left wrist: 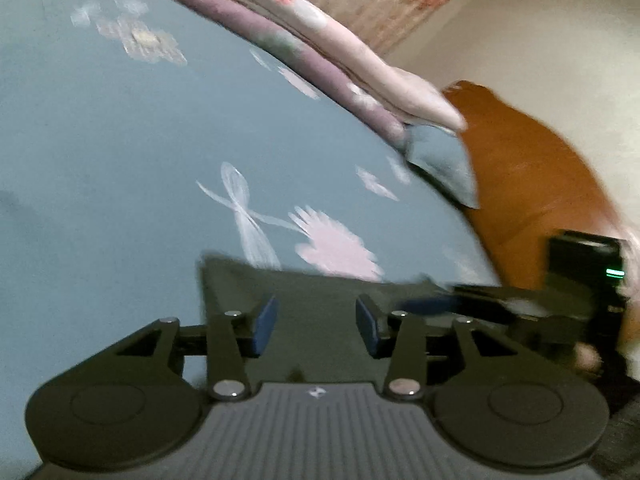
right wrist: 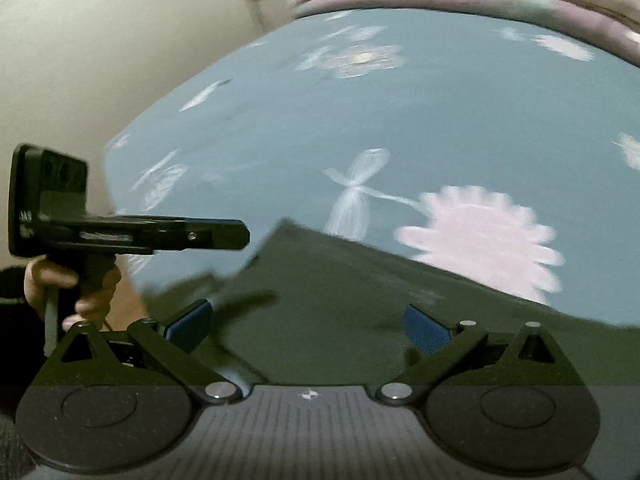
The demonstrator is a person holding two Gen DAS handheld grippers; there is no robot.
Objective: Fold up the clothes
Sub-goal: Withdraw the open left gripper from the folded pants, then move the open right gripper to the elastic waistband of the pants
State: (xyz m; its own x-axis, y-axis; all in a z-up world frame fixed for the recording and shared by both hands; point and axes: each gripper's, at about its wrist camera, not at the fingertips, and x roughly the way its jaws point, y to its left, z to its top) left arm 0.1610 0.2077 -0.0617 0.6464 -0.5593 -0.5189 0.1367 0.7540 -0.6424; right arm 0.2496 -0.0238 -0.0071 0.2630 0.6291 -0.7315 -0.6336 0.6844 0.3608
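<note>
Blue flowered bed (left wrist: 100, 160) under dark green garment (right wrist: 360, 300), spread flat just ahead of both tools, left tool (left wrist: 316, 326) and right tool (right wrist: 306, 326) spread, pinching nothing.

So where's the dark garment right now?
The dark green garment lies flat on the blue floral bedsheet at its near edge, under both grippers, just below the pink flower print.
</note>
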